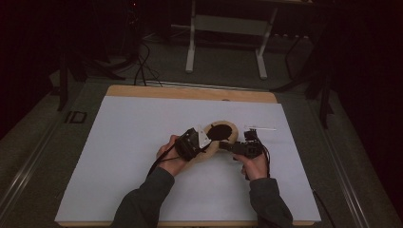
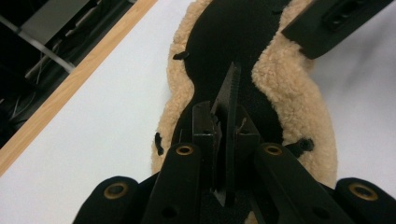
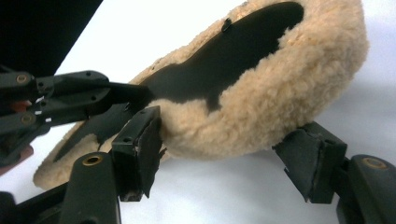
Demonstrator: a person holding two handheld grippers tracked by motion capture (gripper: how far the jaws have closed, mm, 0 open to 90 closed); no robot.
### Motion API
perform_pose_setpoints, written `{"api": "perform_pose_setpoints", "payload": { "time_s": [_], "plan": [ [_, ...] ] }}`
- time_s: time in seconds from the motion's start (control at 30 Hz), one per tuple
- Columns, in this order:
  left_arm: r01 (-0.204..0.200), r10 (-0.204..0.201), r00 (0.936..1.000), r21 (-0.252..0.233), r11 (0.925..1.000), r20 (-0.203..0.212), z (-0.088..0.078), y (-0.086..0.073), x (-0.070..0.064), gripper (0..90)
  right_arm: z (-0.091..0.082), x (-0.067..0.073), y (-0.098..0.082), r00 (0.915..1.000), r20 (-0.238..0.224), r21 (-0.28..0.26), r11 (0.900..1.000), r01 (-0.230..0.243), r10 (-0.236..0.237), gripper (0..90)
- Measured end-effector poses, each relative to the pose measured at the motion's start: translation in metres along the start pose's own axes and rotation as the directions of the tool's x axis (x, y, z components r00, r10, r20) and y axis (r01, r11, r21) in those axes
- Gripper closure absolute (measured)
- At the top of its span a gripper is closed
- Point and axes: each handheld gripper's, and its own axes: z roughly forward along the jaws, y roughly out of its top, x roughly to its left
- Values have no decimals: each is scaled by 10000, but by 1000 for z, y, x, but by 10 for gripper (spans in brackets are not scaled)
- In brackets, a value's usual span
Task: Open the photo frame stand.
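A tan fleece insole (image 1: 227, 140) with a black lining (image 2: 233, 37) lies on the white table sheet (image 1: 133, 142) near the middle. My left gripper (image 2: 226, 122) is shut on a pinched-up fold of that black lining at the insole's narrow waist; the same gripper (image 3: 133, 93) reaches in from the left in the right gripper view. The insole's rounded end (image 3: 280, 88) is tilted up off the sheet. My right gripper (image 3: 224, 156) stands open, one jaw on each side of the fleece rim, the left pad (image 3: 144, 140) touching the fleece. From above, the right gripper (image 1: 224, 145) sits at the insole's right side.
A thin white strip (image 1: 260, 128) lies on the sheet just right of the insole. The wooden table edge (image 1: 190, 91) runs along the far side. White table legs (image 1: 191, 42) and cables stand on the dark floor beyond.
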Motion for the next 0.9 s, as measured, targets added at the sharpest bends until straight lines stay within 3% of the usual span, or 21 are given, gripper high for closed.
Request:
{"api": "perform_pose_setpoints", "payload": {
  "time_s": [0.23,0.53,0.63,0.9],
  "plan": [
    [8,-9,9999,85,10000,105,-2,1,-3,830,3,-4,4,9990,-217,93,9992,-384,386,325],
    [637,-621,9933,-137,9979,978,-9,0,3,785,7,-10,7,9976,-290,425,9971,-624,636,334],
    [792,-774,9918,-137,9968,1020,-10,0,3,775,7,-10,8,9968,-323,381,9967,-722,735,348],
    [721,-699,9913,-155,9973,1119,-12,-1,2,743,7,-11,10,9913,-483,156,9924,-1222,1228,411]
  ]
}}
